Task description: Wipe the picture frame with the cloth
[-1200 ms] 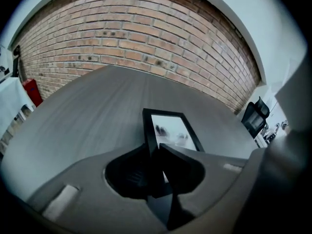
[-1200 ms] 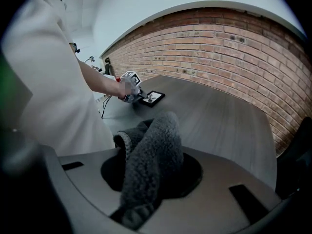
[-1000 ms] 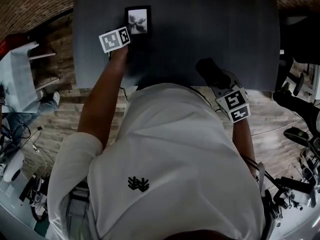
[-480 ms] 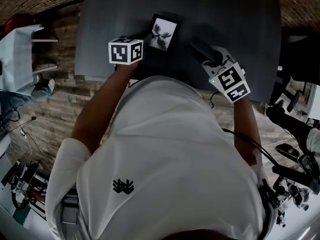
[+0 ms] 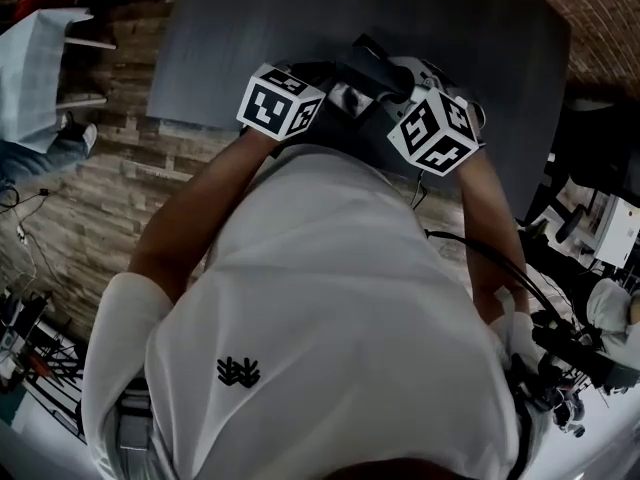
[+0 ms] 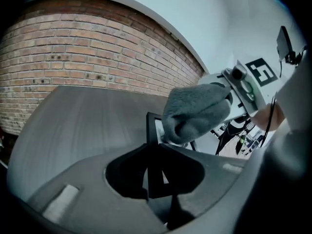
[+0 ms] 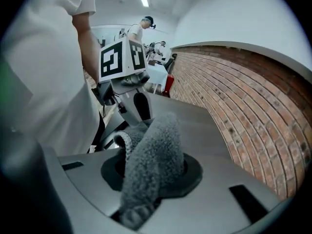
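Head view: a person in a white shirt point(image 5: 330, 318) leans over the near edge of a dark grey table point(image 5: 250, 28). Both grippers are brought together in front of the chest. The left gripper point(image 5: 312, 95) is on the left and the right gripper point(image 5: 385, 76) on the right, just beside each other. The picture frame point(image 5: 347, 96) sits between them as only a small light patch, partly hidden. The dark cloth point(image 5: 368, 63) is bunched over its far side. A plank floor point(image 5: 90, 198) shows at the left.

Left gripper view: the jaws are clamped on the picture frame's dark edge. The frame stands upright, edge-on, rising out of the jaw gap and apparently clear of the tabletop. The grey fluffy cloth is wadded against the upper part of the frame's front. It comes in from the right, where the right gripper carries it. The grey tabletop and a brick wall point(image 6: 97, 48) lie behind.

Right gripper view: the jaws are clenched on the cloth. A thick fold sticks up out of the gap and curls over towards the left gripper. The left gripper's marker cube point(image 7: 122, 57) is close ahead, upper left. The frame itself is hard to make out here behind the cloth. A white sleeve fills the left side and the brick wall runs along the right. A second person point(image 7: 139, 30) stands far back in the room.
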`<action>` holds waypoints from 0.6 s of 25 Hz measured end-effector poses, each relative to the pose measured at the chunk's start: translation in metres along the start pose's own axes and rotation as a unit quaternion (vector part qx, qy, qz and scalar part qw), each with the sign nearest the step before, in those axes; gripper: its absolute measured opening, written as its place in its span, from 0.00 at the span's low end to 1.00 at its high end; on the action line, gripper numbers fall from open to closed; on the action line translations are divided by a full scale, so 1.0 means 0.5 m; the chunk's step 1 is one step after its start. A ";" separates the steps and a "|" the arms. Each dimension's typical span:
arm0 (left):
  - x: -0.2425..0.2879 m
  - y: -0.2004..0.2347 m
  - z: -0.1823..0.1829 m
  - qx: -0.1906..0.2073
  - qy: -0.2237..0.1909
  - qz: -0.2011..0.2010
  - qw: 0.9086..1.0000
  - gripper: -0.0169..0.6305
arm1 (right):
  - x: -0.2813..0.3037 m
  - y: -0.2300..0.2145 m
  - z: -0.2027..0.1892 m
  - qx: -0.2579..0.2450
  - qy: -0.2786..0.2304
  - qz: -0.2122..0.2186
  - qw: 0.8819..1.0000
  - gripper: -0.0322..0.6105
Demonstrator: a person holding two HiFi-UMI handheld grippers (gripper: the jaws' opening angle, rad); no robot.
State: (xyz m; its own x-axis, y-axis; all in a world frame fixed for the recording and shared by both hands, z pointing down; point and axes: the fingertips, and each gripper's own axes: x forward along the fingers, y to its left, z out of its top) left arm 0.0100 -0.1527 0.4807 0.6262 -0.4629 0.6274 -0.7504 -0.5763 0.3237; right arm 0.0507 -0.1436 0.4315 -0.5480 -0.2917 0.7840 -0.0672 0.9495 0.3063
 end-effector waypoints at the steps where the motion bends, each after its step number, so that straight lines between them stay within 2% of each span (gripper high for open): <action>1: -0.003 -0.005 -0.002 0.005 0.001 -0.002 1.000 0.14 | 0.007 0.005 0.004 -0.010 0.007 0.003 1.000 0.19; 8: -0.028 -0.022 -0.019 0.026 0.003 -0.018 0.999 0.14 | 0.038 0.010 0.014 -0.030 0.041 0.001 0.999 0.19; 15: -0.037 -0.024 -0.016 0.035 -0.004 -0.023 0.999 0.14 | 0.036 -0.029 -0.005 -0.012 0.065 -0.026 0.998 0.19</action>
State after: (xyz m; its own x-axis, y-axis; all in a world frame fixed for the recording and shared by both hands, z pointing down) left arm 0.0058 -0.1318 0.4709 0.6620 -0.4401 0.6067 -0.7042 -0.6423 0.3025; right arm 0.0439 -0.1629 0.4423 -0.4323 -0.3544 0.8292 -0.0722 0.9302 0.3600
